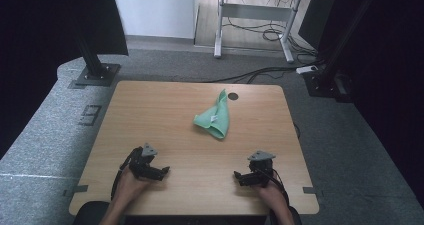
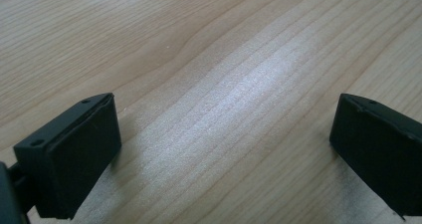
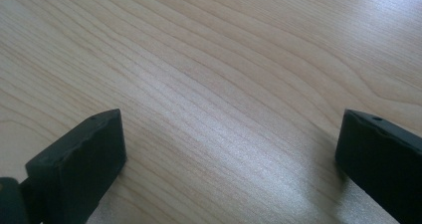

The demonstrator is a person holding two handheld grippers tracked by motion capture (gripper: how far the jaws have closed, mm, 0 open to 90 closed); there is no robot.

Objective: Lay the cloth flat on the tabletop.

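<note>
- The left gripper (image 2: 224, 154) rises from the bottom of the frame, its two black jaws spread wide apart with nothing between them.
- One jaw sits at the lower left, the other at the lower right edge.
- The table (image 2: 209, 50) is pale wood, its grain running diagonally from lower left to upper right.
- A soft bright sheen lies across the middle of the frame.

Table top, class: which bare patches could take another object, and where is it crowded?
Bare wood lies left of the green cloth, and between the left gripper and right gripper. On the table, the cloth's spot alone is taken.
</note>
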